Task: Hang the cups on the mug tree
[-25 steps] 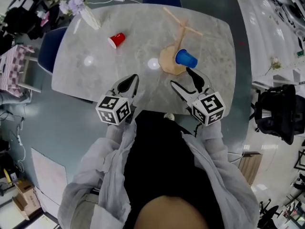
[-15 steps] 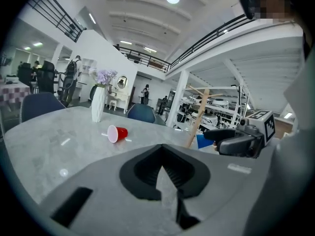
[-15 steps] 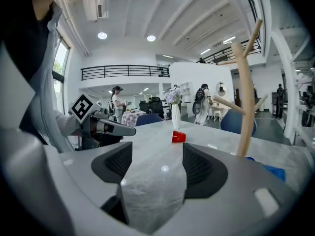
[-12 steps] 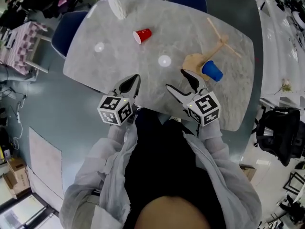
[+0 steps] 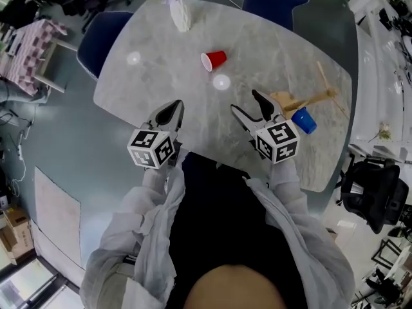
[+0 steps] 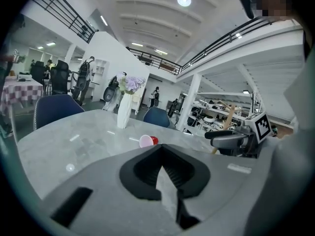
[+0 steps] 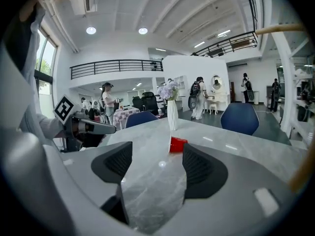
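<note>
Left tongs (image 5: 172, 108) are closed and empty, and right tongs (image 5: 246, 103) are open and empty. The red cup (image 5: 214, 60) lies sideways at upper centre of the worktop (image 5: 161, 63); a glancing touch could roll it away. The blue cup (image 5: 304, 120) sits by the mug tree (image 5: 315, 98), at right.

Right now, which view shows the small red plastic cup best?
The head view: the small red plastic cup lies on its side, whole. The left gripper view shows it small, mouth-on; the right gripper view, side-on, edge clipped by a jaw.
</note>
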